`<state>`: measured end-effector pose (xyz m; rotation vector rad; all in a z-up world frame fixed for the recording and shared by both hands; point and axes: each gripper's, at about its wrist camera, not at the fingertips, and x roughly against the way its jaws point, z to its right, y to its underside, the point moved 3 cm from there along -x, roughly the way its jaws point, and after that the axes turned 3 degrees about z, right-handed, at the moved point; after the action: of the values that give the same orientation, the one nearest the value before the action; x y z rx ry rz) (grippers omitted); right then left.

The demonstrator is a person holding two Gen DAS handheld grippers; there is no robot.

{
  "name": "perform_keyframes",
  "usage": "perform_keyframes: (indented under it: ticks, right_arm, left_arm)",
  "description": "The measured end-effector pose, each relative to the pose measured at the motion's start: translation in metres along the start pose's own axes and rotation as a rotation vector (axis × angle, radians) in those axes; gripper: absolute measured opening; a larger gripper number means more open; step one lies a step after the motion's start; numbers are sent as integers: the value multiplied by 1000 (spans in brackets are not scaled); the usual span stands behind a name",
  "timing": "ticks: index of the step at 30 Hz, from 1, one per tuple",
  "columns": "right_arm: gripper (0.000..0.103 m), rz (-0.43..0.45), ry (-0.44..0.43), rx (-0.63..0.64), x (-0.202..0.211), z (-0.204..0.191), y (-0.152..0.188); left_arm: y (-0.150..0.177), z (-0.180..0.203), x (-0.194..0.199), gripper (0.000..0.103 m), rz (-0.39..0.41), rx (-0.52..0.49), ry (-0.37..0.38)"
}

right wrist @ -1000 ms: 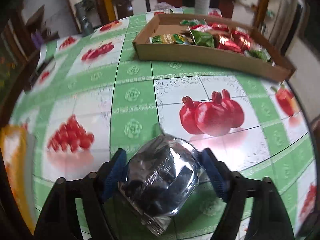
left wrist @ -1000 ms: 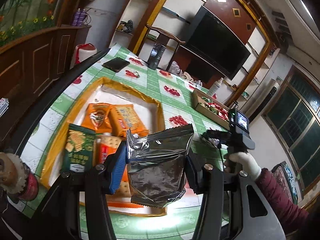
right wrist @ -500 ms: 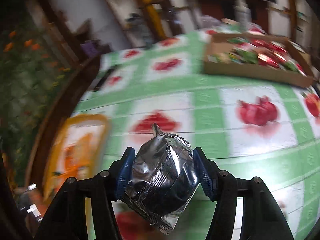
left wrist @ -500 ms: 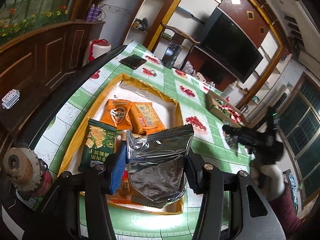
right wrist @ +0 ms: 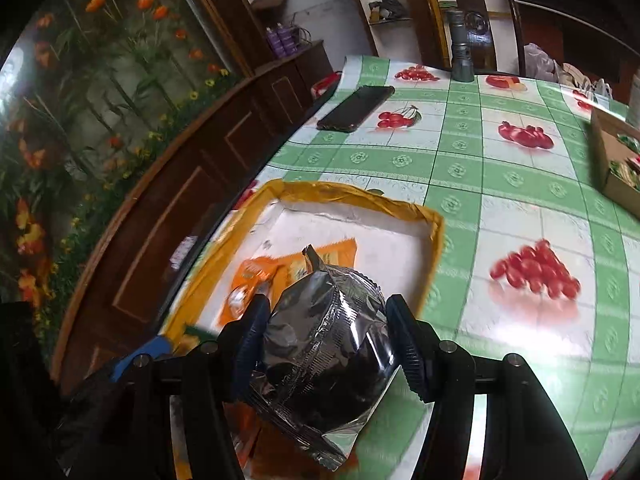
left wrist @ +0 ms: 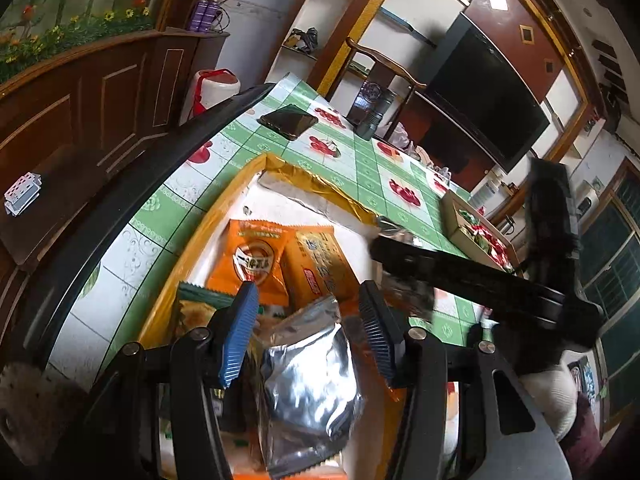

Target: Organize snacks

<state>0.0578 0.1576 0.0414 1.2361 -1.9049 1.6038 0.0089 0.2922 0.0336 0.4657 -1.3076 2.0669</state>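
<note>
My left gripper (left wrist: pixel 306 334) is open above the yellow-rimmed tray (left wrist: pixel 256 172). A silver foil snack bag (left wrist: pixel 308 376) lies loose below its blue pads (left wrist: pixel 238 332), on the snacks in the tray. Orange snack packs (left wrist: pixel 256 260) and a green pack (left wrist: pixel 200 304) lie in the tray. My right gripper (right wrist: pixel 326 338) is shut on a second silver foil bag (right wrist: pixel 324 348) and holds it over the tray's (right wrist: pixel 352 196) near right corner. The right gripper also shows in the left wrist view (left wrist: pixel 404 256), at the tray's right side.
A cardboard box of red and green snacks (left wrist: pixel 476 232) stands at the table's far right. A black phone (right wrist: pixel 356 108) and a grey flashlight (right wrist: pixel 460 48) sit at the far end. A wooden chair (right wrist: pixel 468 12) and a cabinet (left wrist: pixel 80 92) border the table.
My left gripper has opened and dropped its silver bag onto the tray. My right gripper has swung left with its bag, from near the cardboard box to the tray.
</note>
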Motion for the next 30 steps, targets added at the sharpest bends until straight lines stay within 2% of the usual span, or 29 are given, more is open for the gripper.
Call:
perform_keyframes:
  ticks: [3,5,9,10,18,25,28,30]
  right_arm:
    - [64,-23,0,-15,-19,4,-6]
    - [64,-27,-8,-35,-26,5,-6]
    - [66,14,-24,-51,-19,5,-2]
    - [66,29,-28,-51,-14,4,-1]
    - [72,188,-35,-69,64,10,24]
    - [74,221,13,-128,108,39,69]
    - [74,240,29,-139,121,48,87]
    - [74,249,33,-143,128,51,99]
  left_arm:
    - [-1,-1,7,51,23,15,9]
    - [-1,1,16,61,48,3,-1]
    - [1,6,39,71,110,-29,-32]
    - [1,8,45,73,125,-32,-39]
    - [12,33,73,75,179,-63,-46]
    - [30,63,91,75,241,-133,-122]
    - [38,81,100,84,285,-176,-166]
    - [41,87,107,85,314,-185,-199]
